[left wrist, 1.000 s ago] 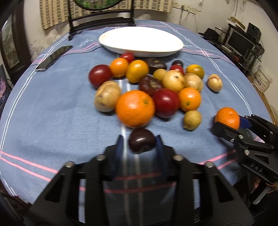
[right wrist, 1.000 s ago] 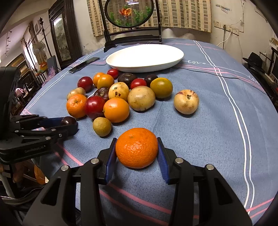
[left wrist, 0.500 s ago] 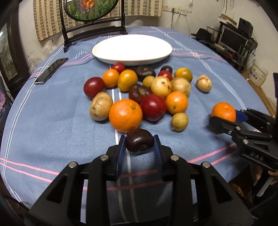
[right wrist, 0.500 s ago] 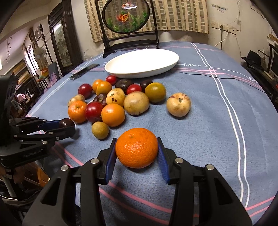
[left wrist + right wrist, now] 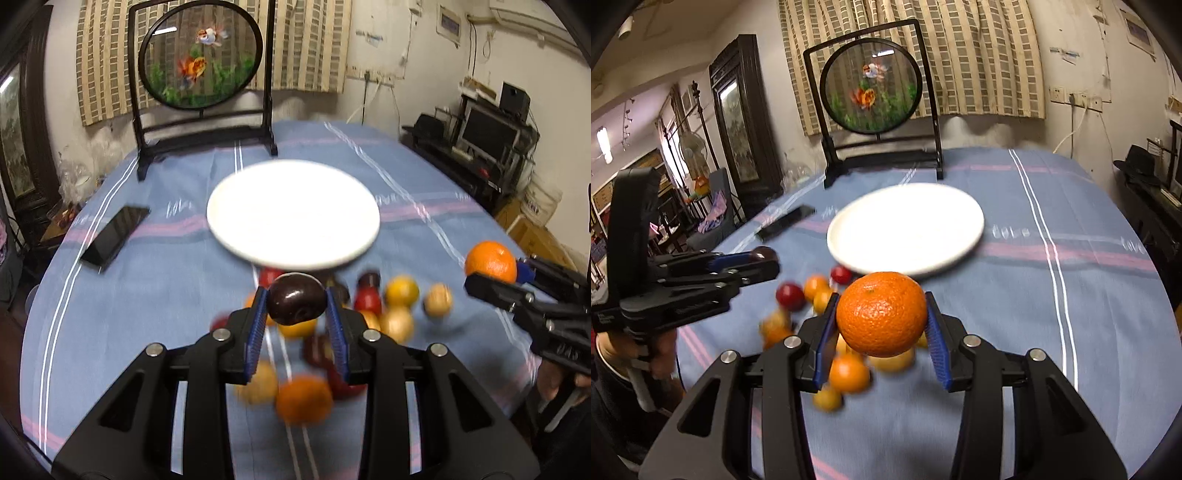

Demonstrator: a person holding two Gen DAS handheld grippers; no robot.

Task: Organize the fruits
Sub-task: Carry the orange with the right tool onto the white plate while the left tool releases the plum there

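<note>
Gripping a dark plum (image 5: 296, 298) between its blue pads (image 5: 257, 325), my left claw (image 5: 295, 325) holds the fruit clear above the worktop (image 5: 155, 295), the pads pressed to either side of it. My right claw (image 5: 882, 332) is clamped the same way on an orange (image 5: 882, 314), which sits between its blue pads and is also lifted off the cloth. From the left wrist view I can see the right claw at the right edge with the orange (image 5: 490, 261) at its tip; from the right wrist view the left claw (image 5: 753, 260) shows at the left with the plum (image 5: 764, 254) at its tip and a hand (image 5: 661, 350) on its handle. Under both claws the rest of the fruit lies in a loose, blurred heap (image 5: 369, 314) on the blue striped cloth: red, orange, yellow and tan pieces, too smeared to count or name one by one. Beyond the heap lies a white plate (image 5: 332, 254), with nothing on it, its near rim just behind the farthest fruit. A dark phone (image 5: 114, 236) lies flat on the cloth to the left of the plate, well apart from the fruit. At the far edge of the worktop stands a round framed screen with goldfish (image 5: 201, 62) on a dark stand, in front of a striped curtain (image 5: 306, 40).
</note>
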